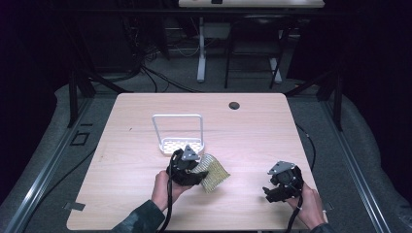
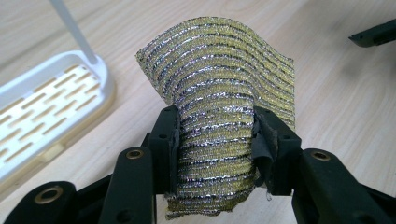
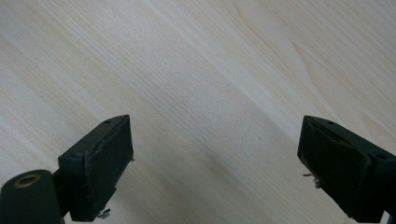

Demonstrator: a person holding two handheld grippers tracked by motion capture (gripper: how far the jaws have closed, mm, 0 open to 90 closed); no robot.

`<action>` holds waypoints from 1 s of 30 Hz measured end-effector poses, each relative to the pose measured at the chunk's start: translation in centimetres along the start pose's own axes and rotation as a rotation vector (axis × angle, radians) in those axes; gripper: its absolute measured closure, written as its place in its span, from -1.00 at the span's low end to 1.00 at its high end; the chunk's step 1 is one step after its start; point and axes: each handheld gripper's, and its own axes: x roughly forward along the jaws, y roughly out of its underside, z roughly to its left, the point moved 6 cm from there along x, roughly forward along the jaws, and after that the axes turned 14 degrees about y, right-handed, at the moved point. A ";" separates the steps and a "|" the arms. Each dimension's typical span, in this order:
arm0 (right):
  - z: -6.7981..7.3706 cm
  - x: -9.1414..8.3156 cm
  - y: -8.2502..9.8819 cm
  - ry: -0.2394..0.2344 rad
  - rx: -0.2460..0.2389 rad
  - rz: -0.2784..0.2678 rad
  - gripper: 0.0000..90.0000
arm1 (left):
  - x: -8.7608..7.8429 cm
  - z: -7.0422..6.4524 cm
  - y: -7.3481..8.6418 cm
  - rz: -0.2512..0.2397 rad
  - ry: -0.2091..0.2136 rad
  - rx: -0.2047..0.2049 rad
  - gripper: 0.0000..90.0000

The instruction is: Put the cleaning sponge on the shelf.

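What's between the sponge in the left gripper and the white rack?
Nothing visible. The left gripper is shut on the sponge, and the white rack sits just beyond it with only bare table between. The right gripper is open, off to the side.

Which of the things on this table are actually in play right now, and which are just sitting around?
In play:
left hand-held gripper, shut on the yellow-and-silver striped scouring cloth
white wire-handled slotted plastic rack, beside it

Lying about:
right hand-held gripper, open over bare wood
dark round table hole
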 end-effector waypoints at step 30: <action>0.1 -0.1 -0.3 0.002 -0.010 -0.007 -0.78 | -5.0 5.9 1.5 -0.114 -0.182 -0.127 0.26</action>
